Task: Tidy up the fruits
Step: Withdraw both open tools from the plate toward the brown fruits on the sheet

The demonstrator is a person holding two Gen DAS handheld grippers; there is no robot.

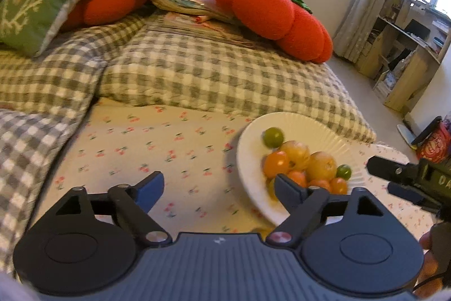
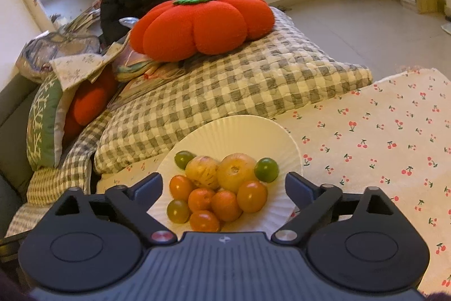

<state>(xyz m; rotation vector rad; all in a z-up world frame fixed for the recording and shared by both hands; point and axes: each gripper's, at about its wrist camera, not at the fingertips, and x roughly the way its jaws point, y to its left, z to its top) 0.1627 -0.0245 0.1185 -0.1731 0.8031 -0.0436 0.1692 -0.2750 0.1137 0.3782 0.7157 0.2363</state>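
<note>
Now, a ribbed white plate (image 2: 239, 131) of smooth round fruits (image 2: 222, 188) on cherry-print cloth (image 2: 380, 137).
Both jaws stand wide apart, empty: the right gripper (image 2: 224, 184) hangs just near of the heap, the left gripper (image 1: 218, 189) to its left; quilted gingham (image 2: 225, 86) and a plush tomato cushion (image 2: 203, 19) lie beyond.

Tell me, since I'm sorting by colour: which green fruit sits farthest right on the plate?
The bright green one beside the large yellow fruit; the other greens lie left.
</note>
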